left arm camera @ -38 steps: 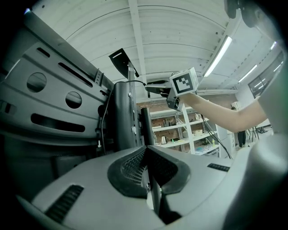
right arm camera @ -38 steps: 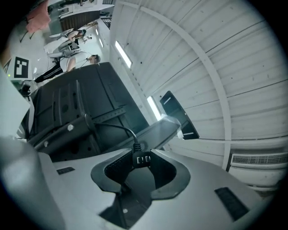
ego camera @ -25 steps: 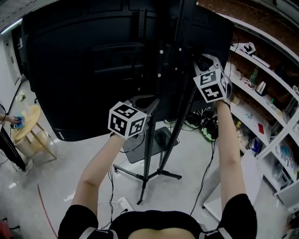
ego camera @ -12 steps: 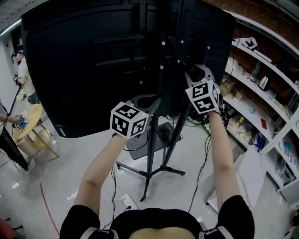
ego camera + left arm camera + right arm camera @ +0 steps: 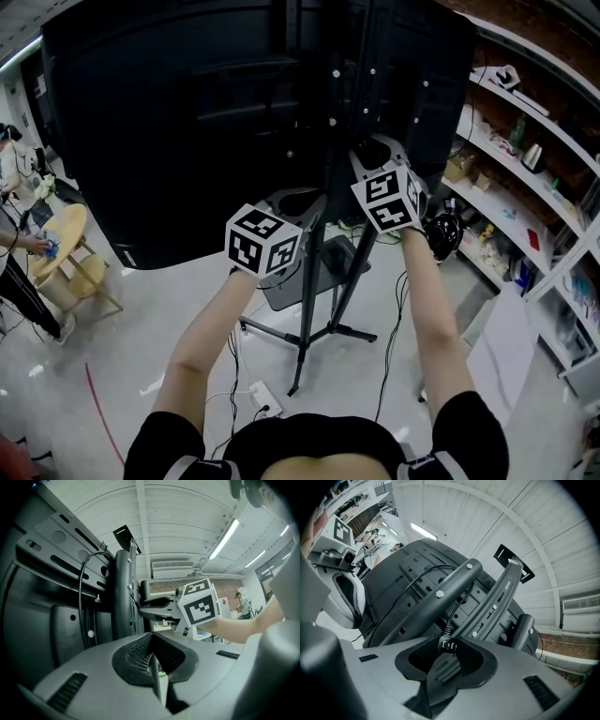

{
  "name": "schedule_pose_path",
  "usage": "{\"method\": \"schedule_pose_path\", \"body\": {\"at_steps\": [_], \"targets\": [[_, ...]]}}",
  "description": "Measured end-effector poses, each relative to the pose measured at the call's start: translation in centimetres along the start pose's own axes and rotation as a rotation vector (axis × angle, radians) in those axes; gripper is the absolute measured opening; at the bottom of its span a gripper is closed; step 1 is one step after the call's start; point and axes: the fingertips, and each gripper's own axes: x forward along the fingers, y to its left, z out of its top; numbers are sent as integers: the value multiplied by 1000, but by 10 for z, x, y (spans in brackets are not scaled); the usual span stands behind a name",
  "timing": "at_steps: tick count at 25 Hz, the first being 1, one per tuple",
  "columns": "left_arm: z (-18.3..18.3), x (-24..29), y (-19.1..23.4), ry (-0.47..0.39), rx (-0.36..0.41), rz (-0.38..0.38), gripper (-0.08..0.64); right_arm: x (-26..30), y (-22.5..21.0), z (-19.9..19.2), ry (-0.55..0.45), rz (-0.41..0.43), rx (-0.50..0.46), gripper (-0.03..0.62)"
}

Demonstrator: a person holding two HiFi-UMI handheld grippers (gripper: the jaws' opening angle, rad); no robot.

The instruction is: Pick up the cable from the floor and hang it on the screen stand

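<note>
The black cable's plug [image 5: 447, 644] sits between the jaws of my right gripper [image 5: 448, 649], which is shut on it. Its thin black cord [image 5: 454, 611] runs up between the screen stand's two slanted bars [image 5: 440, 597]. In the head view the right gripper [image 5: 375, 155] is raised against the stand's upright poles [image 5: 309, 253], behind the big black screen [image 5: 187, 122]. My left gripper [image 5: 292, 202] hovers just left of the poles, and its jaws [image 5: 157, 670] are shut with nothing in them. The right gripper's marker cube [image 5: 199, 603] shows in the left gripper view.
The stand's tripod feet [image 5: 328, 333] spread on the pale floor, with a power strip [image 5: 265, 398] and loose cables beside them. White shelves [image 5: 525, 169] with small items line the right. At the far left, a person stands by a round wooden stool [image 5: 52, 239].
My right gripper has moved left and a little down, closer to the stand's poles, still with the plug in it. The left gripper has hardly moved.
</note>
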Motion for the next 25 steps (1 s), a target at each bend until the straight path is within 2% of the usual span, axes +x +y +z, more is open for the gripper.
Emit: {"method": "schedule_pose_path", "body": {"at_steps": [5,9,15,19,25], "targets": [[-3,-2,0,-5,-12,-7,8,6,12,-3,17,6,-13,133],[-4,-5,0,-6,-13,-10,8,5,8,-6,3,-22,43,135],[-1,-9,-2,-11,-14,-12,8,-4,9,3,-35,-79,-38,135],[1,-12,-8,-13,-11,-18,8,-13,6,7,-76,-104,25,140],[0,-16,-17,-10,-10,-28,8,-27,-5,9,-117,-123,160,185]]}}
